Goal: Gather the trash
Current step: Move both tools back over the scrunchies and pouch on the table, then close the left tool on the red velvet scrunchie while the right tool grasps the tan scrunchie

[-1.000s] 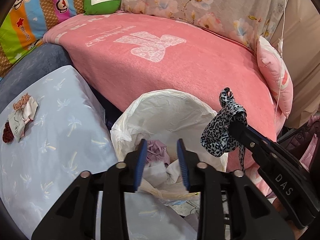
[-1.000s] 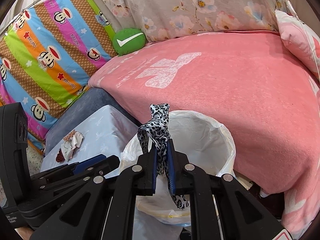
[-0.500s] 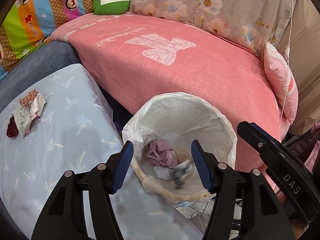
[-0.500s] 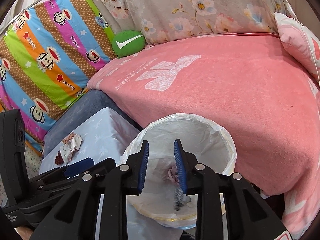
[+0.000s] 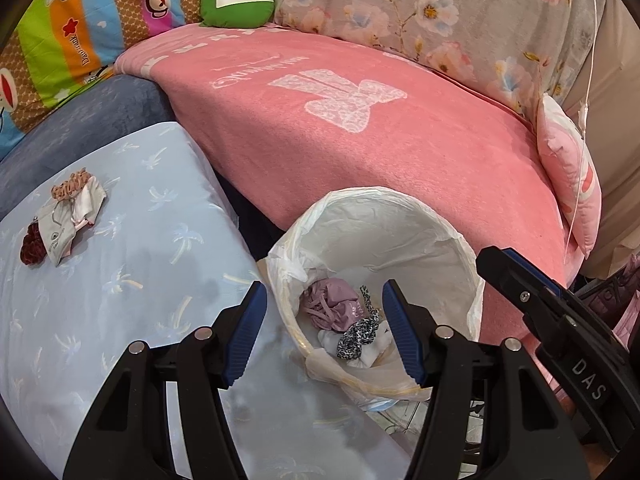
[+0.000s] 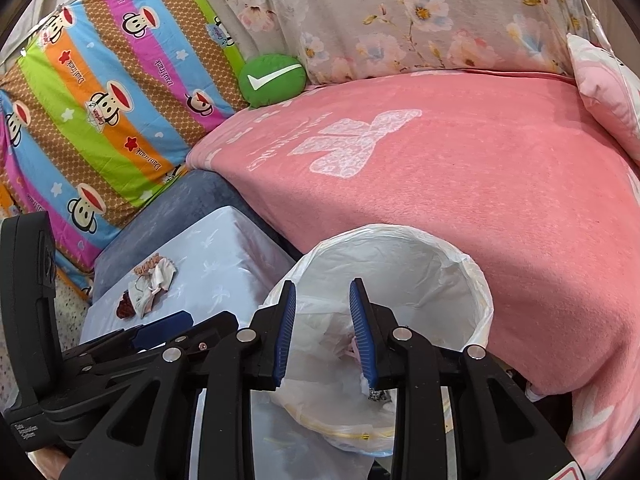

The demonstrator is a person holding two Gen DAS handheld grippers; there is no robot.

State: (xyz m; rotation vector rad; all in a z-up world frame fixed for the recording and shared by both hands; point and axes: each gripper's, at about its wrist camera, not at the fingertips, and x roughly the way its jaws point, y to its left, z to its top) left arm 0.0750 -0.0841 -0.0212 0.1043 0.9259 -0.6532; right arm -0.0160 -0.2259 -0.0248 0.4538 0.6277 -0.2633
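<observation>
Above the bin (image 5: 460,248) rim, both grippers hang empty with jaws apart.

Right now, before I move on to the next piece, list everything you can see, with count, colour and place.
trash bin: one, white liner, on the floor against the pink blanket.
leopard-print strip: one, black and white, inside the bin.
purple bundle: one, mauve, inside the bin beside the strip.
white scraps: a few, at the bin's bottom.
small litter pile: one cluster, white, grey, dark red and tan, on the pale blue sheet.
pink blanket: one, over the couch seat.
green cushion: one, behind the blanket.
pink pillow: one, at the blanket's right end.
left tongs: open, empty, over the bin.
right tongs: just opening, empty, over the bin.
</observation>
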